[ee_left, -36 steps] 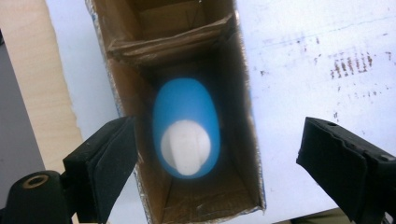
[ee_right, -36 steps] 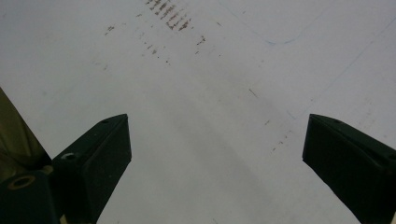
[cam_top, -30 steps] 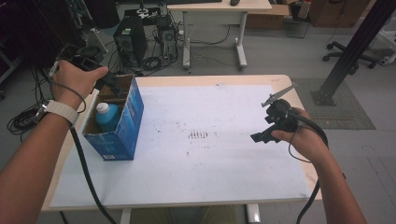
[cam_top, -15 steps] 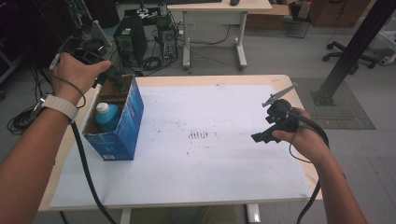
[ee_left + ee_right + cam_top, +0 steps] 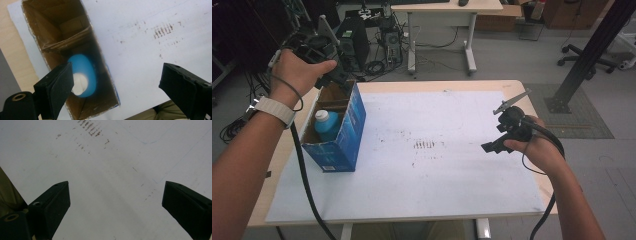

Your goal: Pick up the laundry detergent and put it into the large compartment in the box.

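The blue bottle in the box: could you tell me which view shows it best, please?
The left gripper view: it looks straight down on the blue bottle and its white cap. The high view shows its top above the box wall.

bottle [image 5: 82, 75] body hidden by box [image 5: 105, 82] walls, box btm corner cut off

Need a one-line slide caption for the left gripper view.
Open left gripper looks down into a cardboard box holding a blue bottle.

L gripper [image 5: 343, 79] has lifted up and back from the blue cardboard box [image 5: 343, 134], now held high over its far end; fingers [image 5: 58, 86] wide apart.
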The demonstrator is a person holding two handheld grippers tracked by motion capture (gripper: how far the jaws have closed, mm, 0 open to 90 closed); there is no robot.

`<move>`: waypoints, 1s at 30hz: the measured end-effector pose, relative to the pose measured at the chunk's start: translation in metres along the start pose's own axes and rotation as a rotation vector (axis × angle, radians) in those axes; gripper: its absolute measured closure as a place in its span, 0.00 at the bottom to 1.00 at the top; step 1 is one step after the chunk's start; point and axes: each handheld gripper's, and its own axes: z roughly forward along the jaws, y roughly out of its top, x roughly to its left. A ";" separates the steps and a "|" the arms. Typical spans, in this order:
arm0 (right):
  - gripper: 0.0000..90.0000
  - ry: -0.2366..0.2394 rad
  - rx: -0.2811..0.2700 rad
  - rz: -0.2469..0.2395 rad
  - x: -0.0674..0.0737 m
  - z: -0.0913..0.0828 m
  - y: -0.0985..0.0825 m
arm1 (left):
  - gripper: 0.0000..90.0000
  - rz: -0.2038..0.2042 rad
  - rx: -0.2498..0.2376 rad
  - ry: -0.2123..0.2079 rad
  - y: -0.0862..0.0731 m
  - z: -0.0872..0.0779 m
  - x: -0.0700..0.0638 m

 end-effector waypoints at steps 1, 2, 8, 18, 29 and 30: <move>0.09 0.001 -0.001 -0.001 0.000 0.000 0.000 | 0.13 0.005 0.001 -0.001 0.001 -0.001 -0.001; 0.09 0.001 -0.001 -0.001 0.000 0.000 0.000 | 0.13 0.009 -0.001 -0.003 0.001 -0.001 -0.002; 0.09 0.000 0.001 0.000 0.000 0.000 0.000 | 0.13 0.049 -0.006 -0.014 0.004 -0.004 -0.009; 0.09 0.001 0.004 0.000 0.000 0.000 0.000 | 0.13 0.110 0.000 -0.030 0.008 -0.004 -0.024; 0.09 0.001 0.004 0.002 -0.001 0.000 0.000 | 0.13 0.185 0.007 -0.051 0.014 -0.003 -0.044; 0.09 0.001 0.004 0.001 -0.001 0.000 0.000 | 0.13 0.191 0.007 -0.051 0.015 -0.003 -0.045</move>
